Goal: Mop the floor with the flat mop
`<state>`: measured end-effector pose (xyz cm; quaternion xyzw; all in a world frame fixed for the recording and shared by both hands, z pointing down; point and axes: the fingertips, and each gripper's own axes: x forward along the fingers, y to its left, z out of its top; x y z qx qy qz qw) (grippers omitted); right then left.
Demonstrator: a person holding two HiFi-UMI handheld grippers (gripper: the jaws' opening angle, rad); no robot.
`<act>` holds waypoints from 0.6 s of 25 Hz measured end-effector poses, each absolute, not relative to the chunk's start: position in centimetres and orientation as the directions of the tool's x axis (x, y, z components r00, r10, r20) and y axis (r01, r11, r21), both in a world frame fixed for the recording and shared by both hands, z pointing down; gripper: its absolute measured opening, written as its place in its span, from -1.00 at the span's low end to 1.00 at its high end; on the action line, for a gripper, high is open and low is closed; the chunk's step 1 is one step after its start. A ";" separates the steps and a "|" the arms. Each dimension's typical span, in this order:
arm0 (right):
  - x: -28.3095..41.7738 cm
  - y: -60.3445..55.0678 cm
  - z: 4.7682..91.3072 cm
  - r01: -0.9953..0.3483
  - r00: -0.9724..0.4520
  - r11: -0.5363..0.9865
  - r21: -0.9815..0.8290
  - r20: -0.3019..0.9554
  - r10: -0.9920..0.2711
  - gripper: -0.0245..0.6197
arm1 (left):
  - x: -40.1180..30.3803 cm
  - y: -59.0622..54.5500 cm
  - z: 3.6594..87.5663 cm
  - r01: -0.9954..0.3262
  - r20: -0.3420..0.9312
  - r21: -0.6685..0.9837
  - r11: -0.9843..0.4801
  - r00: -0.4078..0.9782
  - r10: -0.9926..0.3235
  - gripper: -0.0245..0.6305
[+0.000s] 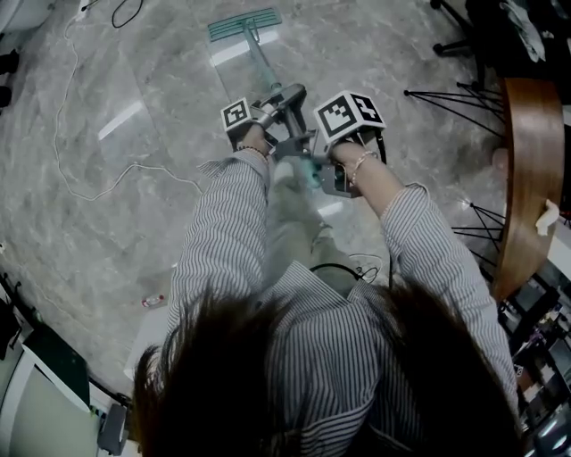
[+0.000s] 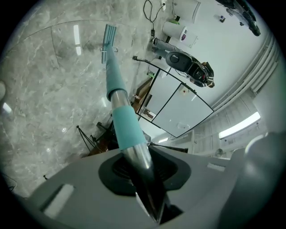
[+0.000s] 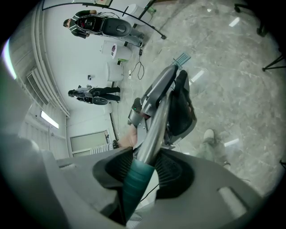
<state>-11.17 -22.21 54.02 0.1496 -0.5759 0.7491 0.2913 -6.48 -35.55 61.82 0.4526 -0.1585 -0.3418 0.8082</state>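
Clamping the left gripper [image 2: 142,172] shut on the bare metal stretch of the pole [image 2: 117,85] of the flat mop [image 1: 260,58], closing the right gripper [image 3: 139,172] on the dark teal grip higher up, resting the mop head [image 1: 244,24] flat on the marble floor [image 1: 134,178].

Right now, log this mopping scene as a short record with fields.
Tool: flat mop, head lying on the floor
Left gripper: shut on the mop pole, nearer the mop head
Right gripper: shut on the teal top grip
Floor clutter: white cable at the left of the head view
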 end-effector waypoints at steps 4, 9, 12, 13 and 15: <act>-11.7 -23.5 54.0 -0.608 -0.786 -0.165 -0.776 0.561 0.261 -0.46 | -7.0 -36.8 61.8 0.411 -0.056 0.841 0.352 0.714 -0.698 -0.69; -11.4 -23.1 54.3 -0.604 -0.790 -0.173 -0.778 0.557 0.255 -0.46 | -6.9 -36.5 62.1 0.412 -0.053 0.841 0.351 0.708 -0.704 -0.69; -10.8 -22.3 54.3 -0.604 -0.790 -0.173 -0.778 0.556 0.256 -0.46 | -6.4 -35.8 62.1 0.414 -0.053 0.841 0.349 0.704 -0.709 -0.69; -10.7 -21.9 54.3 -0.604 -0.790 -0.173 -0.778 0.556 0.258 -0.46 | -6.2 -35.4 62.1 0.414 -0.053 0.841 0.348 0.703 -0.709 -0.69; -10.2 -21.0 54.3 -0.605 -0.789 -0.172 -0.777 0.557 0.262 -0.46 | -5.8 -34.5 62.1 0.416 -0.052 0.840 0.348 0.701 -0.711 -0.69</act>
